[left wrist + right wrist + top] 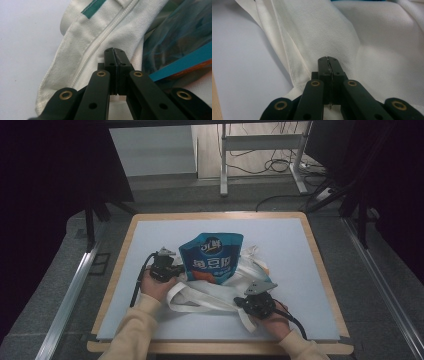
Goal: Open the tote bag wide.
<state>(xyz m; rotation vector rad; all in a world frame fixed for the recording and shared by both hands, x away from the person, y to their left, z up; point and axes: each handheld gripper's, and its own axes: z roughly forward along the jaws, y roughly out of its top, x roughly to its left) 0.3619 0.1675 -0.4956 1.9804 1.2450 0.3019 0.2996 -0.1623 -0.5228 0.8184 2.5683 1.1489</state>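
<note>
- Left gripper (168,267), seen from the high view, sits at the left edge of a white canvas tote bag (210,292) in the middle of a pale blue table mat (150,235). The right gripper (256,302) sits at the bag's near right edge. A blue snack pouch (212,256) stands partly inside the bag's mouth, its top half leaning toward the far side and sticking well out. A loose white handle (175,295) loops toward the near side.
- Left gripper (114,53), in its own view, has its jaws pressed together, pinching a fold of the tote bag (100,42) just beside a stitched seam. The snack pouch (180,37) lies to the right, touching the cloth; a green tag (93,8) shows at the top.
- Right gripper (328,61), in its own view, also has its jaws pressed together on a fold of the tote bag (362,37), near a hemmed edge. The mat (242,70) shows to the left.
- Risk, as a judgement: each pinch takes only a thin fold, so a hard pull could let the cloth slip free.
- Risk: the pouch is only part-way in, so lifting or tilting the bag unevenly could tip it out onto the mat.
- Risk: the loose handle could snag on a gripper.
</note>
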